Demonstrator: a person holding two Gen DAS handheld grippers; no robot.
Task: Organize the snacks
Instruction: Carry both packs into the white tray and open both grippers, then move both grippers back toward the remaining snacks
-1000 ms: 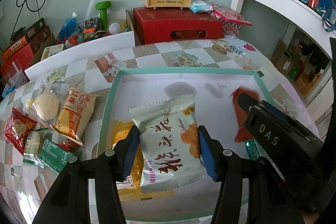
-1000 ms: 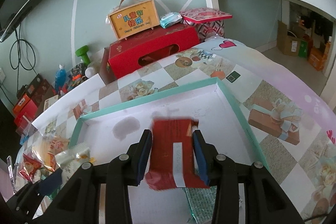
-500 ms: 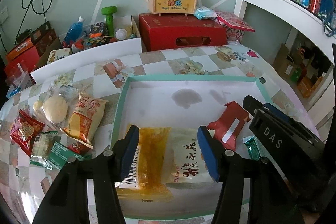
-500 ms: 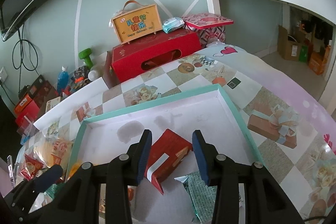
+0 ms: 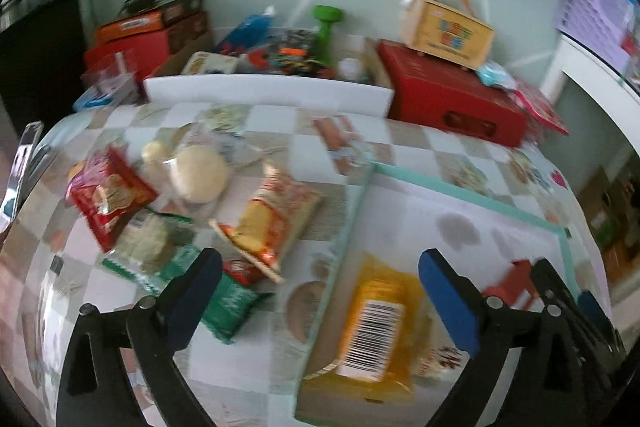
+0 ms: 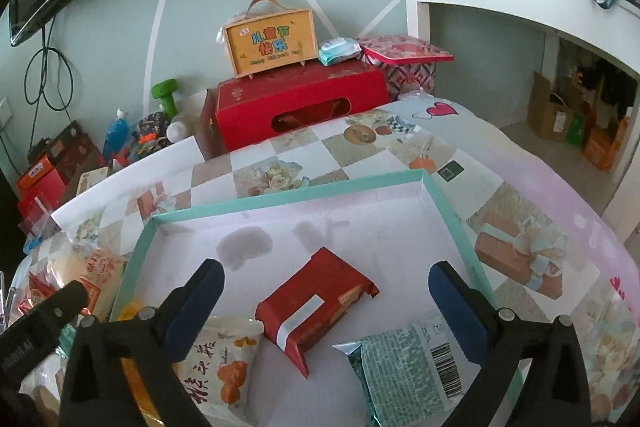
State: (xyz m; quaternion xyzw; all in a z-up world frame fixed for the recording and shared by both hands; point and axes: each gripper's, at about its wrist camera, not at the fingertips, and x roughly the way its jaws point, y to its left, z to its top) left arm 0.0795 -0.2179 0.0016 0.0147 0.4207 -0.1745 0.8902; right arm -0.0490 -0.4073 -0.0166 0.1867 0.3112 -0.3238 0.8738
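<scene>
Both your grippers are empty, fingers spread wide: left gripper (image 5: 320,291) straddling the teal tray (image 6: 452,215) edge, right gripper (image 6: 326,303) above the tray. Inside already: red packet (image 6: 316,311), white persimmon packet (image 6: 220,367), green packet (image 6: 408,371), yellow packet (image 5: 376,331). On the bench left of the tray, not yet moved: orange bag (image 5: 272,223), round bun pack (image 5: 198,173), red pouch (image 5: 110,197), green wrappers (image 5: 228,303). Judged roughly half done.
</scene>
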